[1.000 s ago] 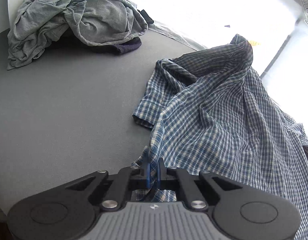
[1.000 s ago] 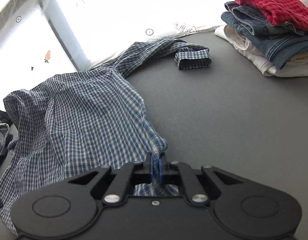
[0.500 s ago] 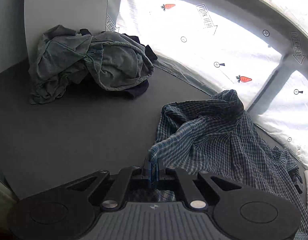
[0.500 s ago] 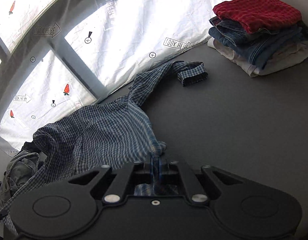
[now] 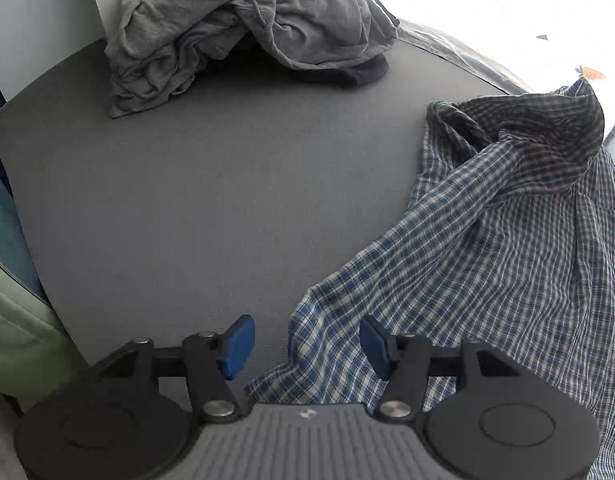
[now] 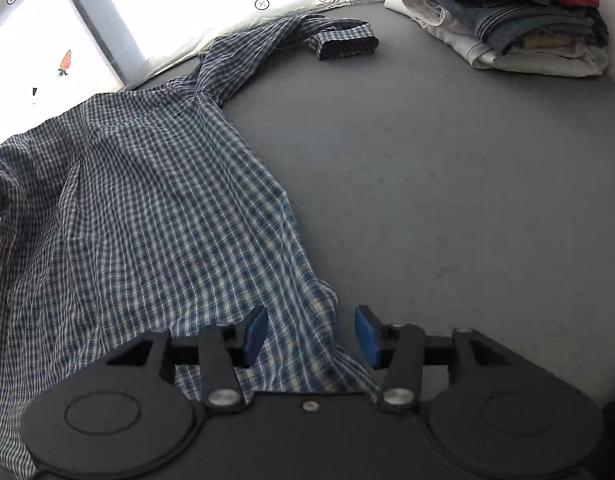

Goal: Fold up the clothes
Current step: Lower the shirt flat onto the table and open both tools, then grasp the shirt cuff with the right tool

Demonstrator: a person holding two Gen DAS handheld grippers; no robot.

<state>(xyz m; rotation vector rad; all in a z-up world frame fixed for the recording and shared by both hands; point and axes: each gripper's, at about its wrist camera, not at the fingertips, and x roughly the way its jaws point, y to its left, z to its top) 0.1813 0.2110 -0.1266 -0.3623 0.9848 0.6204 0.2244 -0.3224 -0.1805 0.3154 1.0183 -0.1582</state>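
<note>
- Two spread sets of blue pads tell the story: both tools stand released, holding nothing, with the hem of the plaid shirt (image 5: 487, 264) lying loose between each pair.
- Far ahead and to the left of the left hand-held gripper (image 5: 305, 344) sits a crumpled grey heap (image 5: 243, 28), unfolded, well apart from the shirt.
- Bare grey worktop (image 5: 195, 200) runs straight ahead of that gripper; the shirt's bottom corner lies between its fingers and the body spreads away to its right, bunching up at the far end.
- At the right hand-held gripper (image 6: 310, 334) the other hem corner rests between the open jaws, and cloth fans out ahead and to the left.
- One sleeve trails far ahead, its cuff (image 6: 345, 42) lying flat.
- Ahead to the far right, a folded stack (image 6: 519, 20) waits, topped in red.
- Thin cotton, I'd say: light, limp, prone to wrinkle and slide. Best pinched at seams, shoulders or hem corners, both sides together.
</note>
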